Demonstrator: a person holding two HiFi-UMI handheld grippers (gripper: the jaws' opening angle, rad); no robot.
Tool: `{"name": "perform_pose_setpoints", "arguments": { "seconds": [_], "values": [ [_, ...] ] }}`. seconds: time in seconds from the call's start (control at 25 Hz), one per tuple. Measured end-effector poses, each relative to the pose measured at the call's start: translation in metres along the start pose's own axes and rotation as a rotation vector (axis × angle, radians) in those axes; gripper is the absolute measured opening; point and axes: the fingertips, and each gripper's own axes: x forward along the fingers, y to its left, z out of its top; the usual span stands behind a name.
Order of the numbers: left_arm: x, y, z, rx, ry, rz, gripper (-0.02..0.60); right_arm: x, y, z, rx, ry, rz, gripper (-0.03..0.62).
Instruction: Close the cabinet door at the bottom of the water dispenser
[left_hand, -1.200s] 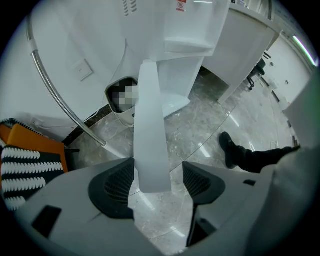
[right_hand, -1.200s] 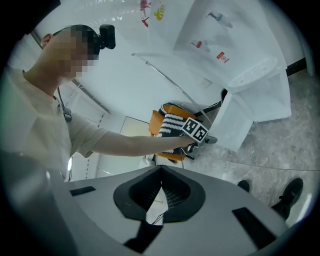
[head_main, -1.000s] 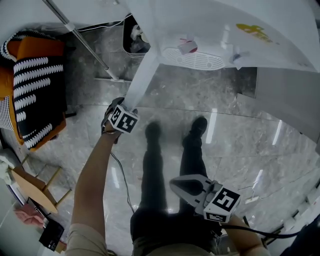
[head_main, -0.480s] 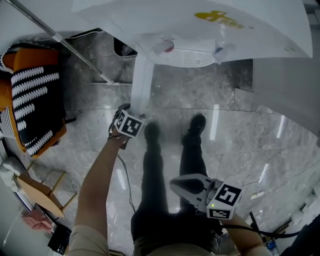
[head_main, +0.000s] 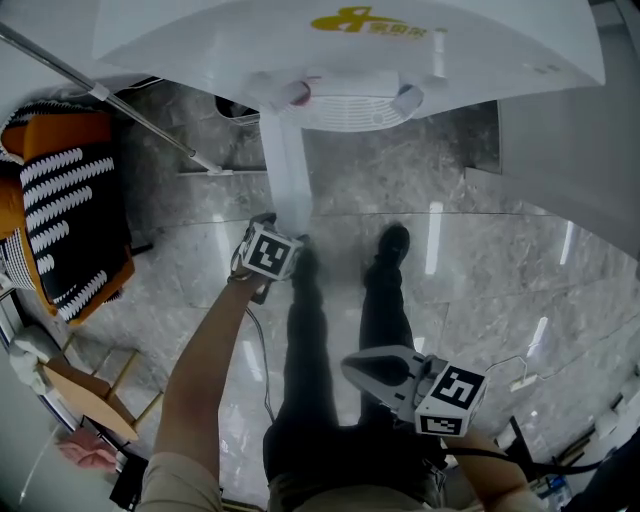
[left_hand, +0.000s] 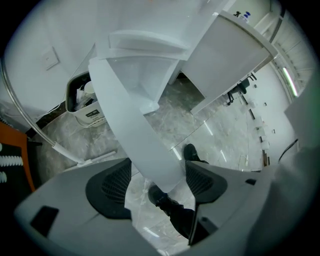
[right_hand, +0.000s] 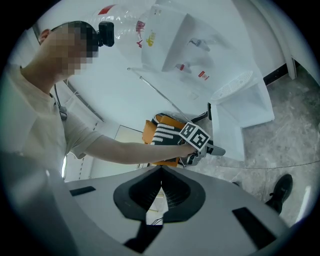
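Lying nearest: right gripper (right_hand: 161, 175), low at the person's right, beside the legs (head_main: 305, 370)
Right jaws: closed together, nothing between them
Left arm (head_main: 205, 370): bare, stretched forward to the left gripper (left_hand: 159, 175)
Left jaws: wide and just been opening; the door's free edge stands between them; whether a pad touches it cannot be told
Door (left_hand: 135, 125): white panel, still open, swung out from the dispenser's base toward the person; seen edge-on from the head view as a narrow strip ending at the left gripper
Shoes (head_main: 392, 242): black, on the floor just right of the door's edge
Floor (head_main: 480, 290): grey marble tile, glossy, with light streaks
Dispenser (head_main: 300, 45): white, top seen from above, a yellow mark on it; a grille and two taps on its front
Bin (left_hand: 82, 102): just left of the dispenser, against the wall, contents unclear
Pole (head_main: 130, 115): metal, slanting down to the floor left of the door
Cushion (head_main: 70, 200): orange with black-and-white stripes, far left, well apart from the door
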Motion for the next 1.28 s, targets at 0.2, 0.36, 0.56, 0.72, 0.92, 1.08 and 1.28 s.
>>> {"name": "perform_pose_setpoints", "arguments": {
  "seconds": [0.2, 0.36, 0.56, 0.72, 0.92, 1.08, 1.28],
  "values": [
    [0.013, -0.027, 0.0, 0.072, 0.041, -0.063, 0.302, -0.005, -0.001, -0.001, 0.001, -0.005, 0.002, 0.015],
    [0.017, -0.042, 0.011, 0.112, 0.045, -0.084, 0.302, -0.01, -0.003, -0.001, 0.006, -0.013, -0.002, 0.015],
    [0.022, -0.055, 0.024, 0.161, 0.048, -0.09, 0.302, -0.018, -0.008, -0.001, 0.013, -0.024, -0.006, 0.015],
    [0.027, -0.06, 0.033, 0.189, 0.044, -0.086, 0.302, -0.024, -0.013, 0.001, 0.02, -0.035, -0.009, 0.015],
    [0.03, -0.067, 0.043, 0.214, 0.037, -0.094, 0.302, -0.03, -0.018, 0.003, 0.026, -0.05, -0.013, 0.015],
    [0.036, -0.07, 0.053, 0.239, 0.027, -0.081, 0.302, -0.035, -0.022, 0.003, 0.033, -0.06, -0.016, 0.015],
    [0.038, -0.08, 0.064, 0.259, 0.023, -0.099, 0.302, -0.04, -0.025, 0.002, 0.04, -0.07, -0.02, 0.015]
  ]
}}
